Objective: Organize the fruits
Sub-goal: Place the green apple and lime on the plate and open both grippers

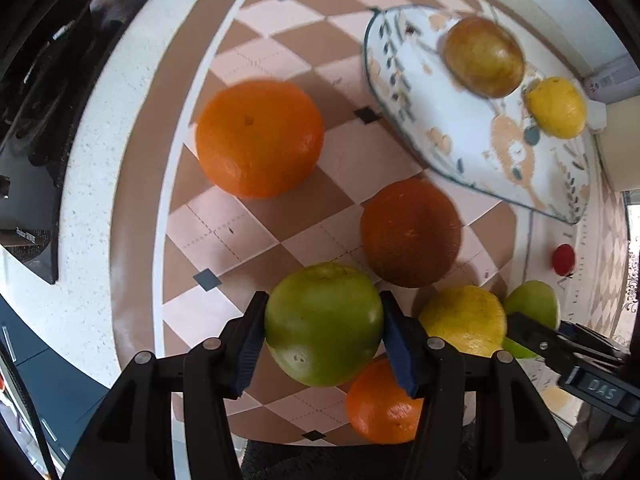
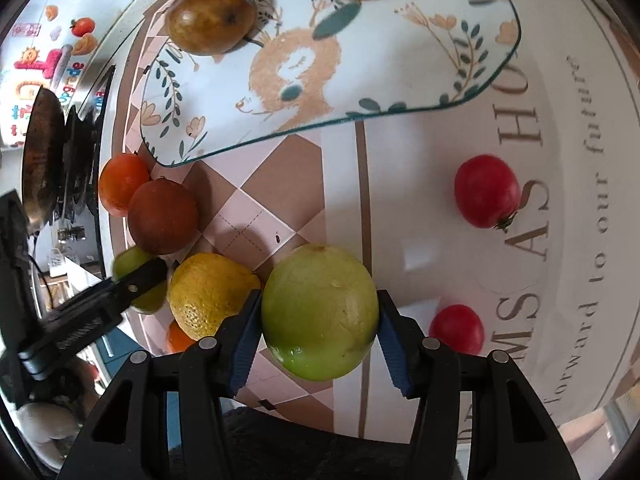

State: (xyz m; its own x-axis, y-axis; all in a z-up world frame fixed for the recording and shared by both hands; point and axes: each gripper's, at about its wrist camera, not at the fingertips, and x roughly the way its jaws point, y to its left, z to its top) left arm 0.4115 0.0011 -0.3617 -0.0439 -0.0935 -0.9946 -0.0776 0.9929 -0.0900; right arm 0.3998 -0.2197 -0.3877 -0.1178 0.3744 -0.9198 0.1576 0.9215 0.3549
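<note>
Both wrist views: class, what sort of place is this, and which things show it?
Probably a home kitchen: a stove with a pan beside the counter, a checkered tablecloth, and a patterned tray holding fruit.

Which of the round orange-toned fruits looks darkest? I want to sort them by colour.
The brownish-red one, lying between the big bright orange and the yellow citrus. The small orange under the left claw is bright too.

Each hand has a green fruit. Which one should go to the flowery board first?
Probably the right hand-held gripper. Its green fruit sits nearer the flowery board, with open cloth between. The left hand-held gripper has the brown fruit in its way.
</note>
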